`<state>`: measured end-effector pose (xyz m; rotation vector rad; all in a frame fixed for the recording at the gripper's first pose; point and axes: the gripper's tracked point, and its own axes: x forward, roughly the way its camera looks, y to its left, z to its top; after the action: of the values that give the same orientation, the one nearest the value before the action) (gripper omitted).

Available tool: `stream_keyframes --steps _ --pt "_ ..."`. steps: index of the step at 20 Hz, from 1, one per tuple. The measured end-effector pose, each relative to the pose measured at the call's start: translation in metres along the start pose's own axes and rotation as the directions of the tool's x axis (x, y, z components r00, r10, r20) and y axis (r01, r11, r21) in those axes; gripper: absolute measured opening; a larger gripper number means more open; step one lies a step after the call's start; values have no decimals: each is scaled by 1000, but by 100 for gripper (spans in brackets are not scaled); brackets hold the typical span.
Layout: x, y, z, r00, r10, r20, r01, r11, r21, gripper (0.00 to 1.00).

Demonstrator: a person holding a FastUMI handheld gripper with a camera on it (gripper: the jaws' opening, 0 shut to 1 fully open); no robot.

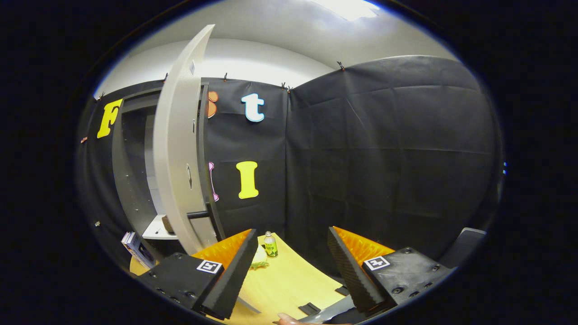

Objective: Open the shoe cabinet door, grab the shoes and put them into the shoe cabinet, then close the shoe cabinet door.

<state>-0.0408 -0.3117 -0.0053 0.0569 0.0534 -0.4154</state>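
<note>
The gripper is spread wide, nothing between its fingers, over the wooden surface. The shoe cabinet stands at the surface's far left edge with its door swung open — a dark shoe lies on the lower shelf inside. A small bottle stands near the far corner, books by the cabinet's foot.

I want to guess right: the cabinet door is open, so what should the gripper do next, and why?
Probably turn to the shoe cabinet door and push it shut. It stands open, the gripper is open and empty, and a brown thing, maybe a shoe, lies on the shelf.
</note>
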Motion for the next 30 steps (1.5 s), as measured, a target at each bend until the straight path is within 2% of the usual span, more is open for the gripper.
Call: stream_keyframes --steps 5,10,16,22,30 --pt "49 14 0 997 76 5 -76 997 9 98" --pt "69 26 -2 994 112 -14 -112 994 -2 98" --pt "63 44 -1 990 141 -1 -141 990 11 96" --pt "33 100 -3 973 230 32 -229 973 -7 96" --pt "9 180 -15 942 336 0 -336 942 17 96"
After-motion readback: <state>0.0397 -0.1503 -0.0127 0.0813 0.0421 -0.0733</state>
